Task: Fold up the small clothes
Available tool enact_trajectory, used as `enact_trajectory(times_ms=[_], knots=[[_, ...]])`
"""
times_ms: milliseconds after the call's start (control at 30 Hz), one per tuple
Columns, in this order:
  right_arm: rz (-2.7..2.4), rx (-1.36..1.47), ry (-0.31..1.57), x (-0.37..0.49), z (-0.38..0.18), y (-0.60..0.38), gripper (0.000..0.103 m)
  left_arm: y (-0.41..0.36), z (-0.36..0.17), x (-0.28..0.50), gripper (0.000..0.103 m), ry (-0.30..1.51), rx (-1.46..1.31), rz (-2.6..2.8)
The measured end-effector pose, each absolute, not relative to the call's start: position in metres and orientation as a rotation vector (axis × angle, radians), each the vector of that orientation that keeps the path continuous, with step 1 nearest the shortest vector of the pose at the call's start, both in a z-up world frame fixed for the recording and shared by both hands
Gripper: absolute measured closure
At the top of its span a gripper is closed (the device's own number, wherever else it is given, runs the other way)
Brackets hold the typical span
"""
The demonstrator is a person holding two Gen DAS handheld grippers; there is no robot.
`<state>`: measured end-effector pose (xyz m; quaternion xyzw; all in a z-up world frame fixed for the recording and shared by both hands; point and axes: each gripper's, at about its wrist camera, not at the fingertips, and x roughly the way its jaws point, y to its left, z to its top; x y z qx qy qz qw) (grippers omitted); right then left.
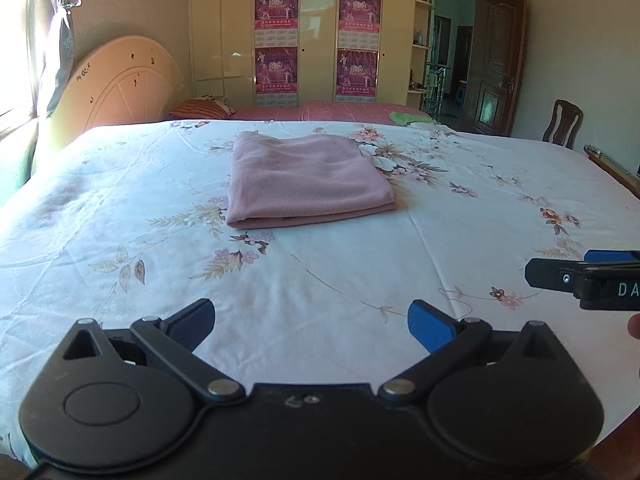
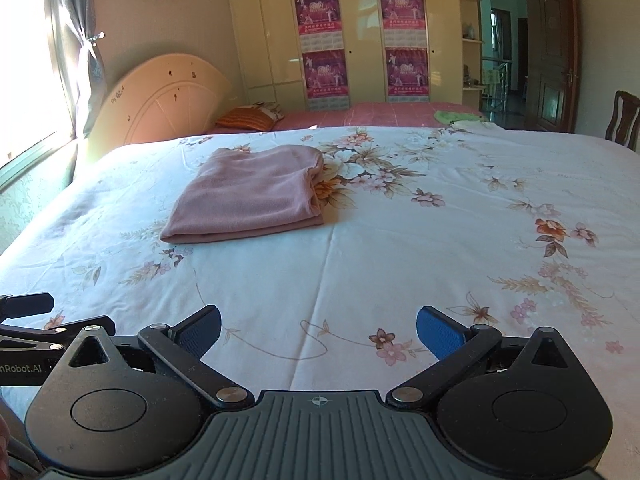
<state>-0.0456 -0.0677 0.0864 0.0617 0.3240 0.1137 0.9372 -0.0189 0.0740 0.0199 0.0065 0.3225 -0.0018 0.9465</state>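
Observation:
A pink garment (image 1: 304,182) lies folded into a neat rectangle on the floral bed sheet (image 1: 160,208), in the middle of the bed. It also shows in the right wrist view (image 2: 252,200), left of centre. My left gripper (image 1: 311,322) is open and empty, low over the near part of the bed, well short of the garment. My right gripper (image 2: 319,330) is open and empty too, beside the left one. The right gripper shows at the right edge of the left wrist view (image 1: 560,272), and part of the left gripper shows at the left edge of the right wrist view (image 2: 28,320).
A curved headboard (image 1: 120,84) stands at the left by a curtained window (image 1: 24,40). A wardrobe with posters (image 1: 316,40) is behind the bed. A striped pillow (image 1: 200,109), a green cloth (image 1: 408,117), a chair (image 1: 562,122) and an open door (image 1: 496,64) are at the back.

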Motion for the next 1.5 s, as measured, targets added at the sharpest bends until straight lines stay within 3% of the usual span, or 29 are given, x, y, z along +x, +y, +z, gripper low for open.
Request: enact_trajectory(times_ms=[567,1500], knots=[[0.26,0.08,0.57,-0.093,0.12,-0.079,0.0,0.053,0.059,-0.066,0.0,0.539,0.032,0.011],[0.229,0.086,0.546,-0.098,0.126,-0.091,0.0,0.045,0.064,-0.067,0.0,0.506,0.055,-0.014]])
